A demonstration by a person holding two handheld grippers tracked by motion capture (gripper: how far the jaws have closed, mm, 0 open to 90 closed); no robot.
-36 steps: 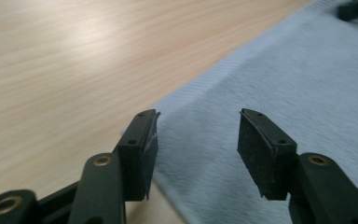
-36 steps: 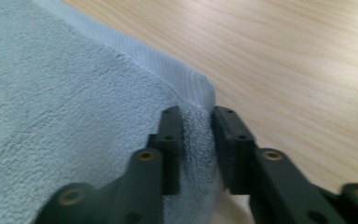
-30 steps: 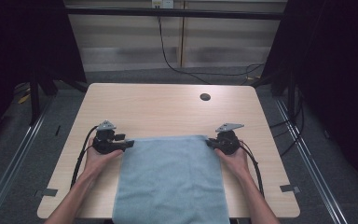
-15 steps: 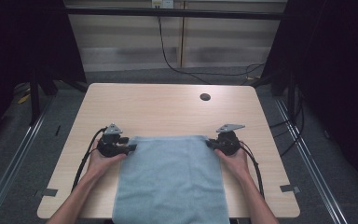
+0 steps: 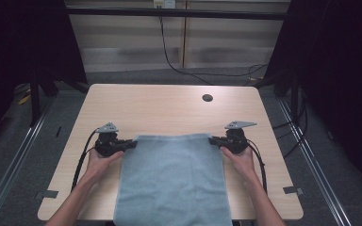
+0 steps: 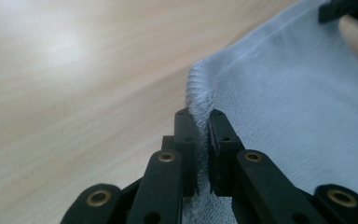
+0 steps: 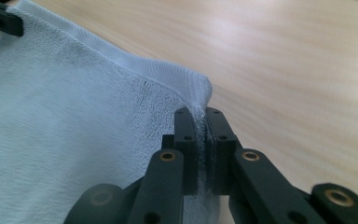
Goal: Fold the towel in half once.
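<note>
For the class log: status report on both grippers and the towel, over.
Left gripper jaws just closed, now shut on the towel far left corner. Right gripper shut on far right corner. Towel flat on the table. Nothing in the way.

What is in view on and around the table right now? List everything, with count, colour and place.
pale blue terry towel: 1, pale blue, spread flat on the table's near half, its near end hanging over the near edge.
light wood-top table: 1, light wood, centre of the high view.
round dark hole: 1, dark, far right part of the tabletop.
black cable: 1, black, hanging down the back wall to the floor.
left gripper: 1, black, shut on the towel's far left corner.
right gripper: 1, black, shut on the towel's far right corner.
hands: 2, one behind each gripper.
</note>
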